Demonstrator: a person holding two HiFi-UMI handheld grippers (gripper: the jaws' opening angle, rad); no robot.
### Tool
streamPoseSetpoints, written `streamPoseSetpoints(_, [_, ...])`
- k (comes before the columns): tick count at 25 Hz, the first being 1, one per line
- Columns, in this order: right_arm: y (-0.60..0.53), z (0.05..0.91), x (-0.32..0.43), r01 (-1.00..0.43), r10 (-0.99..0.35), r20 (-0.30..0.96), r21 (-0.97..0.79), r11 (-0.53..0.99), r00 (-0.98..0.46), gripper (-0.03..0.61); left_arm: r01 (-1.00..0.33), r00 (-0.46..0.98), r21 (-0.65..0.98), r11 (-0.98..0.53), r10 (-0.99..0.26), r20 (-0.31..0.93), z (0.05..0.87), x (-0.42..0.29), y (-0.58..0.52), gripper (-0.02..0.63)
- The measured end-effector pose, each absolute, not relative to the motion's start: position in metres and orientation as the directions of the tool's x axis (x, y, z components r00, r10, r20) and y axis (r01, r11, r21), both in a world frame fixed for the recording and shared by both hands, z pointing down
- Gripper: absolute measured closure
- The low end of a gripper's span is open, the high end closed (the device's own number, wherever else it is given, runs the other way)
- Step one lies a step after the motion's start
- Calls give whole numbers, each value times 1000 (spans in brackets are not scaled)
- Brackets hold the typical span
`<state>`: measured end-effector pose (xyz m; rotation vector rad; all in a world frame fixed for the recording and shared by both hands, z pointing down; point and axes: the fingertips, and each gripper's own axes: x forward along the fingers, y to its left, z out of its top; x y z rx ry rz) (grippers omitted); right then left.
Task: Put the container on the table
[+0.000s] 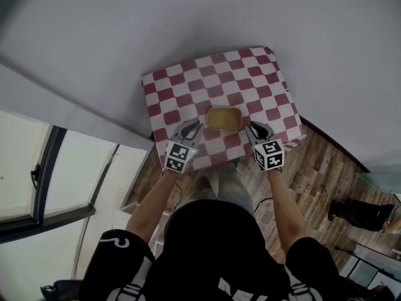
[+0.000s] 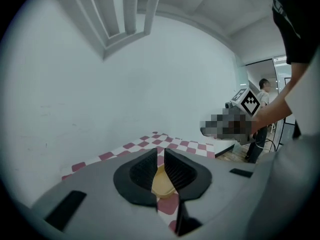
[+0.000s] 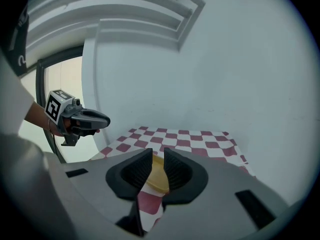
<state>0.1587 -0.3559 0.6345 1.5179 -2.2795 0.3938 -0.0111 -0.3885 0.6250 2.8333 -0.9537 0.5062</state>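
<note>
A shallow yellow container (image 1: 224,118) rests on the red-and-white checked table (image 1: 188,86), near its front edge. My left gripper (image 1: 196,126) hovers just left of the container and my right gripper (image 1: 252,128) just right of it, both lifted off the tabletop and apart from the container. In the left gripper view the jaws (image 2: 161,156) stand a narrow slit apart with nothing between them; the container (image 2: 162,184) shows through the slit, lying below on the cloth. The right gripper view (image 3: 158,156) is the same, with the container (image 3: 159,179) below and the left gripper (image 3: 102,120) off to the left.
The table stands against a plain grey wall. Wooden floor (image 1: 326,168) runs in front and to the right. A dark-framed window (image 1: 44,168) is at the left. Another person (image 1: 360,213) stands at the right edge, away from the table.
</note>
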Motion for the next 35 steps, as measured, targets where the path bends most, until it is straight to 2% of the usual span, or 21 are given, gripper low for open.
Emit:
streamPoseSetpoints(9, [-343,564,162,-944,-897,321,27,328,-303,564,-604,775,-23,-797,-594,217,555,-13,-379,575])
streamPoseSetpoints(22, [-326,514,157,-948,-926,220,21,318,-306,565,-613,784,37,-789,-602,152,519,-21,-368,589])
streamPoseSetpoints(35, [-321,509,153,-949,-929,201,-8,316,-312,565,-604,793,47,-796,-594,133,512,-22,-361,589])
